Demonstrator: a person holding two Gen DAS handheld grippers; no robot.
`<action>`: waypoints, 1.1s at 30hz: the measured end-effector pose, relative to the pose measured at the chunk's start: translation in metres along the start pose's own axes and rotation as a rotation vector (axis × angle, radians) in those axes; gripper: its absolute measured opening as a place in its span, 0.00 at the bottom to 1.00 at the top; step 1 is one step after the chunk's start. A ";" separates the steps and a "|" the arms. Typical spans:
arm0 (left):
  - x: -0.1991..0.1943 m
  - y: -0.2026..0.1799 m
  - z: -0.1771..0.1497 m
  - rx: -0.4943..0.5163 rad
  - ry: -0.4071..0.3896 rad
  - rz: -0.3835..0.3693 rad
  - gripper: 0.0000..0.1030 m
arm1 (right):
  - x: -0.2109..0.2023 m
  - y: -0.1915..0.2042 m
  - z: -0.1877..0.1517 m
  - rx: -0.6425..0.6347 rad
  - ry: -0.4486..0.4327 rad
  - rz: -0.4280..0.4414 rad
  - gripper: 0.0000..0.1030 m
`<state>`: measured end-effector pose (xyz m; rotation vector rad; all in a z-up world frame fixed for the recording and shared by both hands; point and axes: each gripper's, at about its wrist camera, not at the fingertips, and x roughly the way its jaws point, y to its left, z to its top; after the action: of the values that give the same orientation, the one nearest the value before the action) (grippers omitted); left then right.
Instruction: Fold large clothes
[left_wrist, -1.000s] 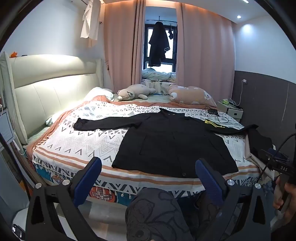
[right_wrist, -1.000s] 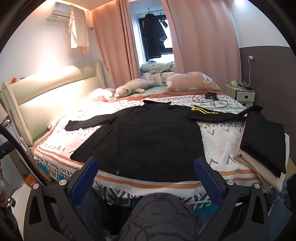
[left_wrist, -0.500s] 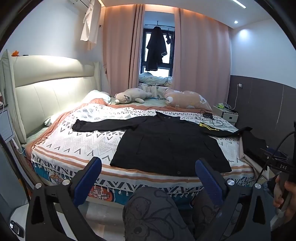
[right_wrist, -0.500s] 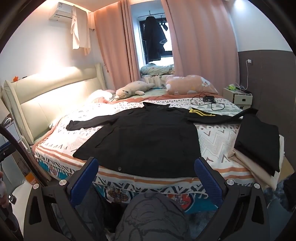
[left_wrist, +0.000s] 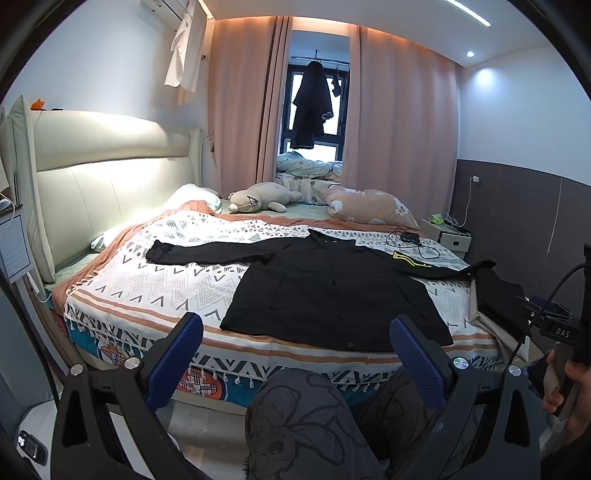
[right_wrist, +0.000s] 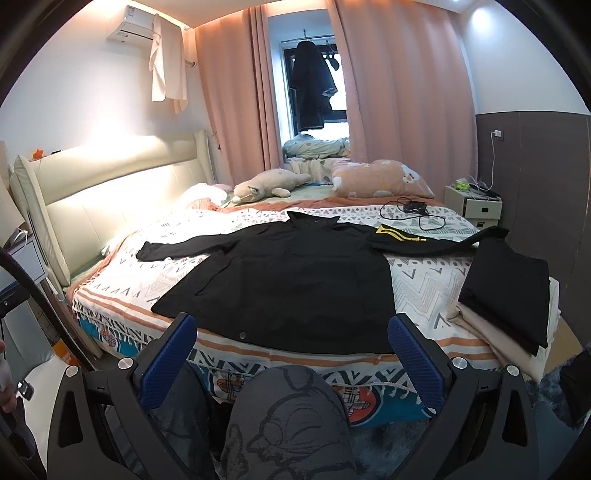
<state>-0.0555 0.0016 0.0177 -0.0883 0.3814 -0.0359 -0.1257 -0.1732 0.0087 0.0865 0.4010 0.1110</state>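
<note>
A large black long-sleeved shirt (left_wrist: 332, 291) (right_wrist: 295, 280) lies flat across the patterned bedspread (left_wrist: 162, 280) (right_wrist: 417, 277), both sleeves spread wide, hem at the near bed edge. A yellow badge (right_wrist: 399, 233) marks its right sleeve. My left gripper (left_wrist: 295, 343) is open and holds nothing, back from the bed above the person's knee. My right gripper (right_wrist: 291, 341) is also open with nothing between its fingers, just short of the hem.
A folded black garment (right_wrist: 506, 291) rests on beige cloth at the bed's right corner. A plush toy (left_wrist: 258, 195), a pink pillow (left_wrist: 369, 210) and a black cable (right_wrist: 417, 218) lie at the far side. The person's grey patterned knee (right_wrist: 288, 417) fills the foreground. A nightstand (right_wrist: 472, 203) stands at right.
Both grippers have drawn back and tilted up a little, so the bed sits lower and farther in view. The shirt has not moved. Both stay open.
</note>
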 end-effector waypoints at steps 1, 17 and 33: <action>-0.001 0.000 -0.002 0.003 -0.002 -0.001 1.00 | -0.001 -0.001 0.000 0.005 -0.001 0.001 1.00; -0.010 -0.006 -0.010 0.005 -0.028 -0.027 1.00 | -0.004 0.001 -0.006 0.018 -0.006 0.002 1.00; -0.010 0.000 -0.014 -0.002 -0.027 -0.040 1.00 | -0.002 0.007 -0.009 0.016 0.002 0.001 1.00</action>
<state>-0.0698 0.0007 0.0083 -0.0984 0.3529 -0.0736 -0.1313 -0.1658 0.0018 0.1026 0.4043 0.1087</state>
